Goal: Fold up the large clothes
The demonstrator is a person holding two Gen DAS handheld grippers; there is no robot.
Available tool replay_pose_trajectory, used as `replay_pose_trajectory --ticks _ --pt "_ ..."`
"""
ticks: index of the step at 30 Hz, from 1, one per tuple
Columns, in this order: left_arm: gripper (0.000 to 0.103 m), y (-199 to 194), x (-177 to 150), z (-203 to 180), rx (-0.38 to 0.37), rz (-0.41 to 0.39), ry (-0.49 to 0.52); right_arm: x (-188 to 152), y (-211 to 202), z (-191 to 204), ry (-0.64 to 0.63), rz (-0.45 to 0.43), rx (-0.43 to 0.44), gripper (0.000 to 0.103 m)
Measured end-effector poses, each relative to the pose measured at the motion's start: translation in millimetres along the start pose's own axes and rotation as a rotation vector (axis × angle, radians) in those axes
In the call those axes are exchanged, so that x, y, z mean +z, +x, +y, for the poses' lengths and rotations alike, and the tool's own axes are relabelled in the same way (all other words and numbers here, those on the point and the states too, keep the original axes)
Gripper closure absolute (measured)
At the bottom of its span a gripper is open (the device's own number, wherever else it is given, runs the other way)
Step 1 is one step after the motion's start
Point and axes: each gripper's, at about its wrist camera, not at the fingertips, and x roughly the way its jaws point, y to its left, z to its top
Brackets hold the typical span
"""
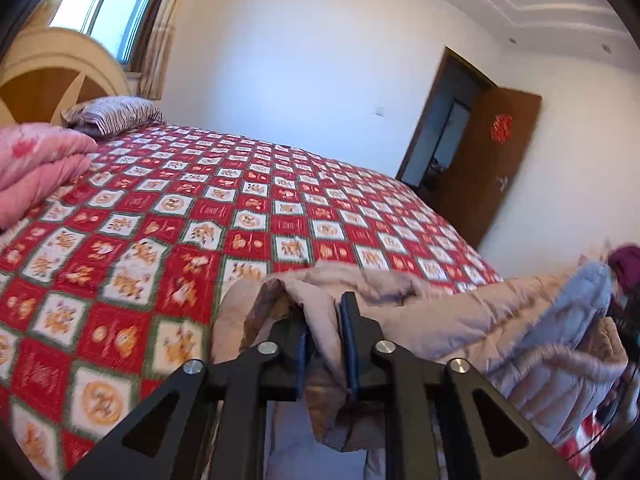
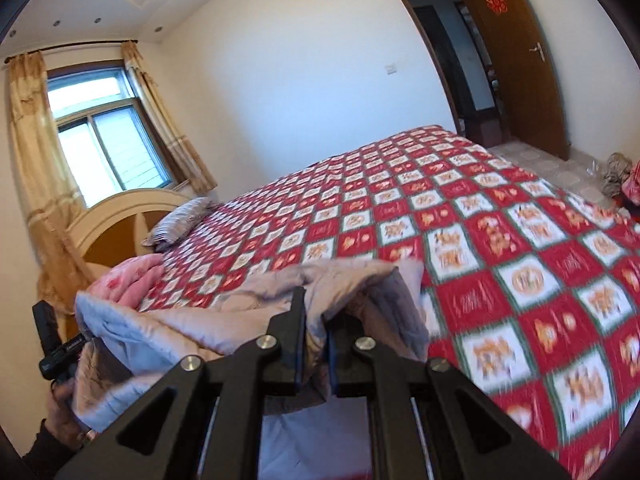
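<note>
We hold a large quilted padded coat, beige-pink outside with a pale grey-blue lining, lifted above the near edge of a bed covered by a red-and-white checked bedspread. Our left gripper has a fold of the coat between its black fingers, the pads pressing the fabric with a narrow gap left. Our right gripper is closed tight on another fold of the same coat, which stretches between the two tools and sags below them. In the right wrist view, the other black tool sits at the far left with a hand under it, though blur makes its grip hard to read there. A folded pink quilt and a striped grey pillow lie near the arched wooden headboard. A brown wooden door stands open beyond the bed.
</note>
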Motion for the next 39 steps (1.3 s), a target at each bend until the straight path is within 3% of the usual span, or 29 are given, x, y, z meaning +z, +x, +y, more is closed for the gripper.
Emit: replay_pose_trajectory --ticks 6,7,9,10,11,14,18,22,27,30,33,35,36,39 --pt "0.070 69 29 27 0.043 0.015 -0.101 37 84 -14 -0.002 0.032 -0.081 0.092" --pt "0.059 80 34 37 0.029 0.012 -0.141 39 93 -18 0.001 0.035 -0.094 0.092" --pt "0.028 92 40 48 0.031 0.001 -0.192 45 123 -32 0.018 0.040 -0.147 0.092" --pt "0.001 94 44 49 0.086 -0.013 -0.186 45 135 -39 0.036 0.049 -0.164 0.090" --pt "0.001 97 48 49 0.165 -0.044 -0.168 45 152 -49 0.067 0.073 -0.176 0.090" --pt "0.001 110 51 45 0.210 -0.032 -0.118 43 193 -68 0.123 0.136 -0.197 0.069" --pt "0.001 118 39 25 0.282 -0.015 -0.013 45 218 -65 0.104 0.126 -0.213 0.019" --pt "0.001 111 22 -3 0.367 -0.051 0.095 44 206 -44 0.039 0.075 -0.307 0.017" --pt "0.001 115 3 -50 0.381 -0.114 0.217 1 178 39 -0.182 0.085 -0.207 0.016" --pt "0.001 141 -4 -72 0.377 -0.088 0.321 -34 192 76 -0.322 0.156 -0.180 0.014" --pt "0.001 174 -5 -67 0.474 -0.055 0.386 -46 221 84 -0.418 0.159 -0.262 0.015" --pt "0.001 198 -1 -39 0.559 0.011 0.323 -39 241 77 -0.409 0.176 -0.296 0.015" --pt "0.001 210 2 -16 0.593 0.061 0.244 -34 251 72 -0.412 0.186 -0.328 0.015" --pt "0.001 222 1 36 0.567 0.122 0.001 -25 271 49 -0.349 0.204 -0.373 0.015"
